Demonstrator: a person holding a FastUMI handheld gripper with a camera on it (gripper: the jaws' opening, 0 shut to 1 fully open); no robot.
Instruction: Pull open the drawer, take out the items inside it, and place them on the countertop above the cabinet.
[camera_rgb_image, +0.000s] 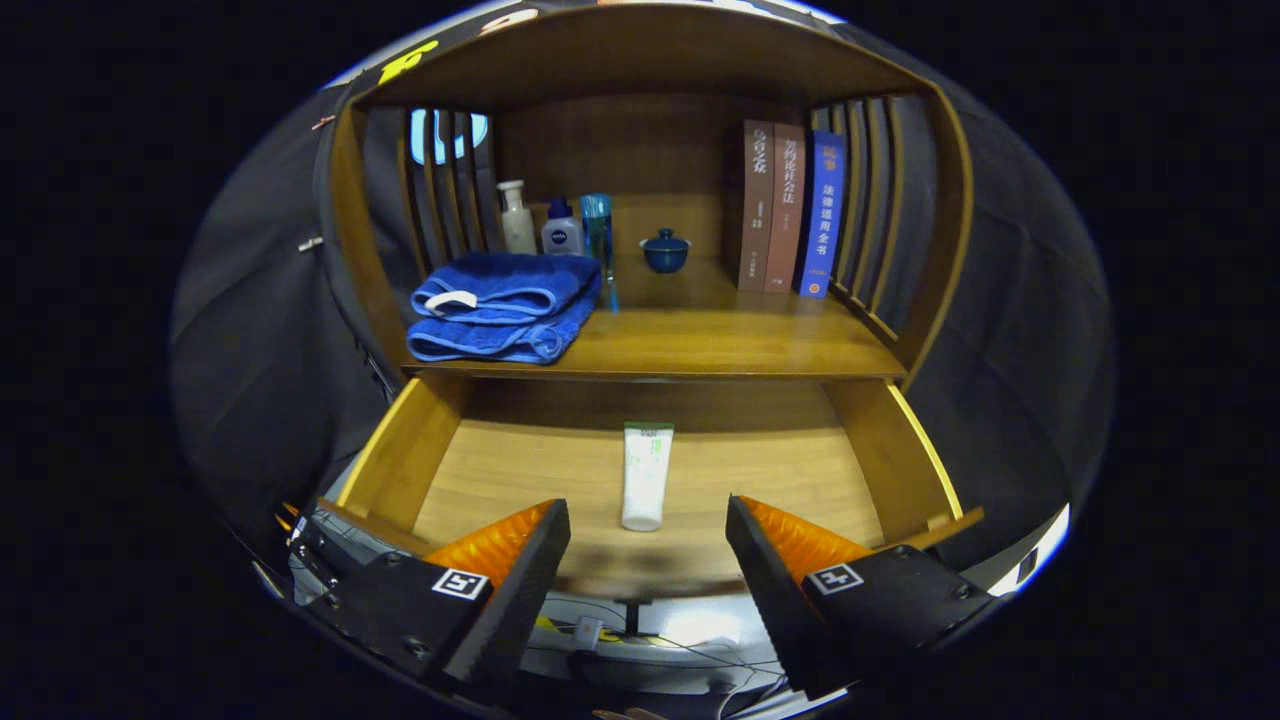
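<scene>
the cabinet is a wooden unit with slatted sides and an open shelf, and that shelf serves as the countertop named in the task. below it the drawer stands pulled well out, its floor fully exposed, so the opening step is judged complete. on the countertop, from larger to smaller: a folded blue towel at the left front, three upright books at the right rear, three bottles grouped behind the towel, and a small lidded blue cup near the middle rear. the bare area of the countertop between the towel and the books is judged the most suitable placement zone. inside the drawer lies one item, a white tube, resting flat on the drawer floor near the centre, cap end toward the front; no other item is visible in the drawer. the gripper is held at the drawer front with its fingers spread wide and holding nothing; the tube lies just ahead of them, on the line between the two. remaining steps, as judged: close on the tube, lift it clear of the drawer, and set it on the countertop.
</scene>
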